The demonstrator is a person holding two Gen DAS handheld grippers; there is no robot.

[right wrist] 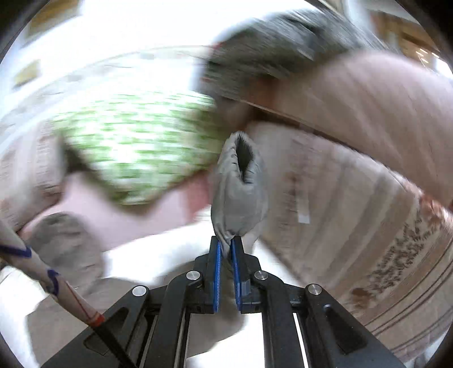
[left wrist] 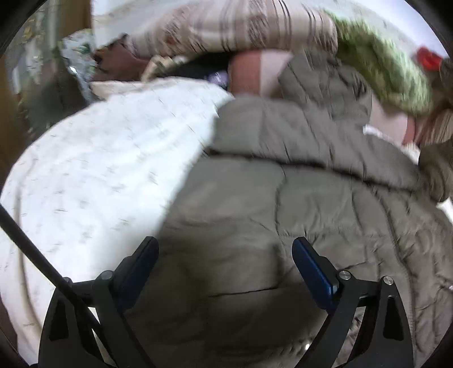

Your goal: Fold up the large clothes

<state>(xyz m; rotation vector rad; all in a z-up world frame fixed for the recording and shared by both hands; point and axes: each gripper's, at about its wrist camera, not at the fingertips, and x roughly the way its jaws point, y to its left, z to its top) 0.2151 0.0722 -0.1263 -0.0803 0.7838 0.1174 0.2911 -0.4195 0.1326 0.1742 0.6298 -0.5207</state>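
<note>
A grey quilted padded jacket (left wrist: 297, 203) lies spread on a white bed sheet (left wrist: 99, 169), filling the middle and right of the left wrist view. My left gripper (left wrist: 225, 249) is open just above the jacket's near part, holding nothing. My right gripper (right wrist: 225, 243) is shut on the jacket's sleeve cuff (right wrist: 240, 181), which stands up from the blue pads (right wrist: 217, 263) with its dark opening showing. More of the jacket (right wrist: 62, 240) lies at the lower left of the right wrist view.
A green-and-white patterned pillow (left wrist: 382, 68) (right wrist: 141, 147) and pink bedding (right wrist: 127, 215) lie beyond the jacket. A beige striped quilt (left wrist: 240, 25) (right wrist: 354, 203) is piled at the back. A red item (left wrist: 429, 58) sits far right. Both views are motion-blurred.
</note>
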